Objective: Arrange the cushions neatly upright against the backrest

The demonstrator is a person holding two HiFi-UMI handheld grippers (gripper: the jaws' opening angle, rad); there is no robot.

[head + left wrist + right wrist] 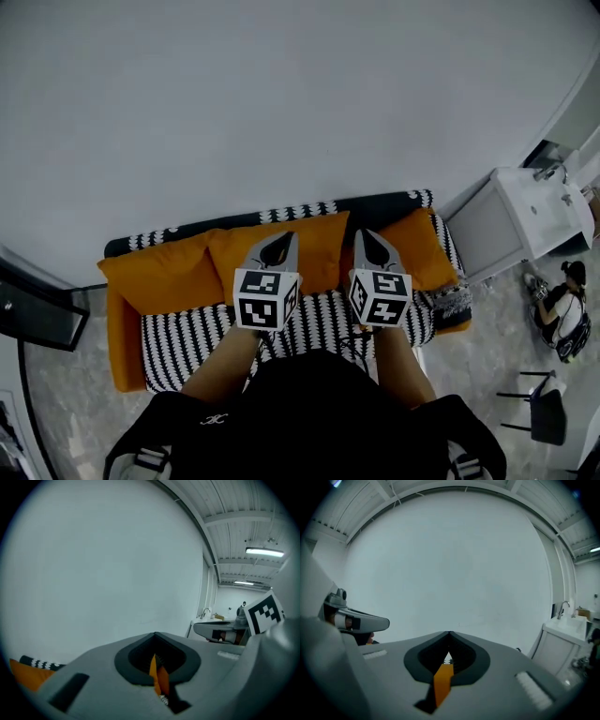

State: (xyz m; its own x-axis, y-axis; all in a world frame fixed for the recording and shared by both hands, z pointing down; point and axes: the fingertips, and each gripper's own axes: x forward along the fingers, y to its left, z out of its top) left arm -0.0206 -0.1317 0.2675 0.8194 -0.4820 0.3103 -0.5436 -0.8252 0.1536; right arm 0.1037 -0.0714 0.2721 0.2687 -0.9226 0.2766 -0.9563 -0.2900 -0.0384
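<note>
At 6 o'clock in the head view, nearest me, are the forearms carrying my 2 tools. The left gripper (279, 242) and the right gripper (367, 241) sit side by side. In its own view each has its jaws pressed together at the tips, with nothing pinched. The orange sliver showing through each frame is, I judge, cushion lying below.

Under the grippers runs the sofa's black-and-white patterned seat (319, 323). Beyond it, 3 orange cushions line the backrest (375, 202). The left cushion (164, 272) is at 9 o'clock of the grippers, the middle cushion (323, 246) lies between and under their tips, and the right cushion (422, 246) is at 3 o'clock. All 3 lean back but look slumped (the left one sits lowest in my picture).

I read this as the approach to the middle cushion, with no grip taken yet. Next I would part the jaws, take its top edge at 12 o'clock and stand it straight.

Farther out is a plain white wall (281, 94). At 3 o'clock stands a white sink cabinet (525, 220), with a person (562, 314) crouched on the grey floor (487, 328). A dark stool (544, 408) is at 4 o'clock.
</note>
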